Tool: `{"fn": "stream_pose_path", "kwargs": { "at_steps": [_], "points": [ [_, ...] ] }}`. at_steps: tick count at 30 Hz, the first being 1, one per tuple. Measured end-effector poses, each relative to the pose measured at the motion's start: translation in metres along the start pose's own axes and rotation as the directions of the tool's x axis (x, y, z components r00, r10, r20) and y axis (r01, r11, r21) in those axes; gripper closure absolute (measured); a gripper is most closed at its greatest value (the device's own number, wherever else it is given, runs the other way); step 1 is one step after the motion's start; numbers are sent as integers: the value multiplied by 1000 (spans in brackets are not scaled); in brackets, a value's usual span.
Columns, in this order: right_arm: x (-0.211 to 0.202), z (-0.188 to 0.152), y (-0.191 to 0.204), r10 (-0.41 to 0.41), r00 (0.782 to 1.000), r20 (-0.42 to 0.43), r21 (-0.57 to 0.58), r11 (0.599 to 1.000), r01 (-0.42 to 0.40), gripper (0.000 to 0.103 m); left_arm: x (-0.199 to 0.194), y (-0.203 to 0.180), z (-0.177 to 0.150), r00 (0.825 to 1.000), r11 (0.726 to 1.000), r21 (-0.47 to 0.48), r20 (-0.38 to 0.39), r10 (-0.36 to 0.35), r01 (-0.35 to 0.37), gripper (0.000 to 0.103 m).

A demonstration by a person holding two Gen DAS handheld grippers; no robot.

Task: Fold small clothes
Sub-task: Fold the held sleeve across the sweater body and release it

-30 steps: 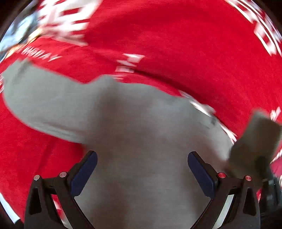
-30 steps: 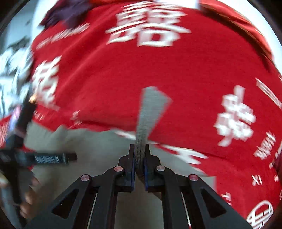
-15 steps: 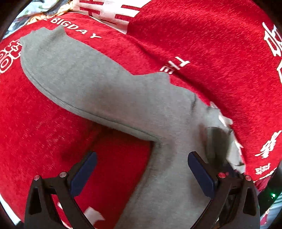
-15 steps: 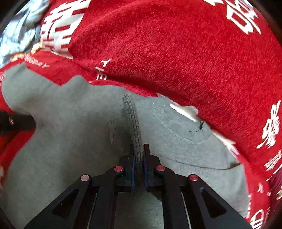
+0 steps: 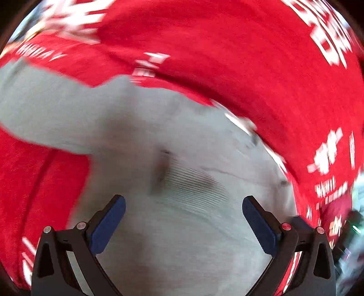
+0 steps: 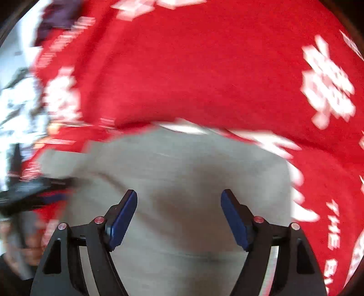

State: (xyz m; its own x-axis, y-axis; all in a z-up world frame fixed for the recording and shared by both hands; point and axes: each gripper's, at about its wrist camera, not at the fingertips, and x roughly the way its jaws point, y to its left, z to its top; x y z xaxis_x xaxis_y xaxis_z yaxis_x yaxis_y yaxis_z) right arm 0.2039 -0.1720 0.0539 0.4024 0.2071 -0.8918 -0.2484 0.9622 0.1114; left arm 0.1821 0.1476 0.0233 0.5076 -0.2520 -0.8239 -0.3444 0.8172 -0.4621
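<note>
A small grey long-sleeved top (image 5: 159, 141) lies spread on a red cloth with white lettering (image 5: 227, 57). One sleeve (image 5: 41, 113) runs out to the left in the left wrist view. My left gripper (image 5: 183, 205) hangs open above the top's body, nothing between its blue pads. In the right wrist view the same grey top (image 6: 182, 164) lies below my right gripper (image 6: 178, 205), whose jaws are opening with nothing between them. The other gripper shows dark and blurred at the left edge (image 6: 34, 191). Both views are motion-blurred.
The red cloth (image 6: 204, 68) covers the whole surface around the top. A patterned white and dark fabric (image 6: 16, 109) lies beyond its far left edge, with a dark purple item (image 6: 56, 20) at the top left. A hand (image 6: 13, 246) shows at the lower left.
My right gripper, shut on a grey fold of the top, has let it go and opened; the fold now lies flat. The left gripper stayed open while shifting over the top.
</note>
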Motion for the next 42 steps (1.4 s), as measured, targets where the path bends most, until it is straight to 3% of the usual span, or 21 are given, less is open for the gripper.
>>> {"fn": "stream_pose_path", "kwargs": {
  "at_steps": [2, 4, 6, 10, 12, 15, 17, 18, 19, 21, 23, 24, 26, 27, 30, 31, 33, 37, 39, 42],
  "points": [
    [30, -22, -26, -13, 987, -158, 60, 998, 23, 24, 13, -24, -8, 999, 993, 109, -15, 47, -45, 0],
    [19, -36, -26, 8, 995, -98, 3, 1000, -8, 24, 24, -28, -11, 994, 986, 138, -41, 103, -97, 0],
    [11, -38, -22, 27, 993, -117, -25, 999, -30, 24, 22, -17, -9, 992, 987, 109, -19, 122, -119, 0],
    [-14, -14, -28, 36, 999, 40, -41, 999, -34, 24, 13, 29, 13, 990, 987, -78, 10, 140, -139, 0],
    [-7, 7, -35, 45, 997, 66, -8, 999, -45, 24, 20, 37, 21, 992, 987, -97, -22, 123, -125, 0],
    [39, 41, -44, 52, 998, -38, 61, 997, -50, 24, 31, 16, 24, 980, 979, 52, -33, 198, -196, 0],
    [83, 49, -62, 2, 990, -138, 132, 991, 17, 24, 43, 5, 22, 957, 949, 145, -30, 288, -281, 0],
    [94, 47, -71, -19, 987, -160, 145, 989, 42, 24, 48, 5, 25, 940, 929, 165, -26, 341, -332, 0],
    [94, 50, -70, -67, 992, -106, 113, 990, 79, 24, 46, 8, 26, 942, 932, 157, -23, 333, -326, 0],
    [94, 55, -59, -146, 979, -143, 78, 984, 158, 23, 34, 15, 30, 953, 948, 108, -15, 302, -298, 1],
    [71, 48, -34, -65, 995, -75, 40, 997, 68, 23, 20, 20, 31, 958, 955, 72, 27, 286, -287, 1],
    [56, 37, -10, -38, 999, -36, -41, 999, 36, 23, 17, 22, 30, 955, 952, 70, 39, 295, -297, 1],
    [43, 16, 28, -37, 999, -11, -172, 985, 35, 23, 15, 26, 27, 948, 946, 73, 35, 316, -317, 1],
    [38, 3, 48, -31, 1000, 2, -235, 972, 31, 23, 15, 26, 26, 944, 941, 76, 34, 327, -329, 1],
    [52, -22, 79, -57, 997, -49, -307, 951, 39, 22, 12, 27, 20, 903, 899, 85, 44, 427, -429, 1],
    [63, -28, 88, -77, 992, -96, -335, 941, 40, 23, 7, 31, 18, 908, 905, 78, 42, 417, -419, 1],
    [57, -28, 102, -87, 995, -45, -353, 933, 66, 23, -1, 37, 15, 927, 925, 61, 30, 373, -374, 1],
    [42, -2, 98, 64, 997, -36, -251, 965, -71, 23, 0, 39, 23, 942, 941, 40, 33, 334, -335, 1],
    [48, 13, 100, 25, 999, -28, -234, 972, -31, 23, 13, 34, 26, 947, 945, 68, -2, 321, -321, 1],
    [74, 25, 113, 5, 994, -113, -291, 956, -37, 23, 32, 19, 18, 904, 887, 189, 12, 428, -422, 1]
  ]
}}
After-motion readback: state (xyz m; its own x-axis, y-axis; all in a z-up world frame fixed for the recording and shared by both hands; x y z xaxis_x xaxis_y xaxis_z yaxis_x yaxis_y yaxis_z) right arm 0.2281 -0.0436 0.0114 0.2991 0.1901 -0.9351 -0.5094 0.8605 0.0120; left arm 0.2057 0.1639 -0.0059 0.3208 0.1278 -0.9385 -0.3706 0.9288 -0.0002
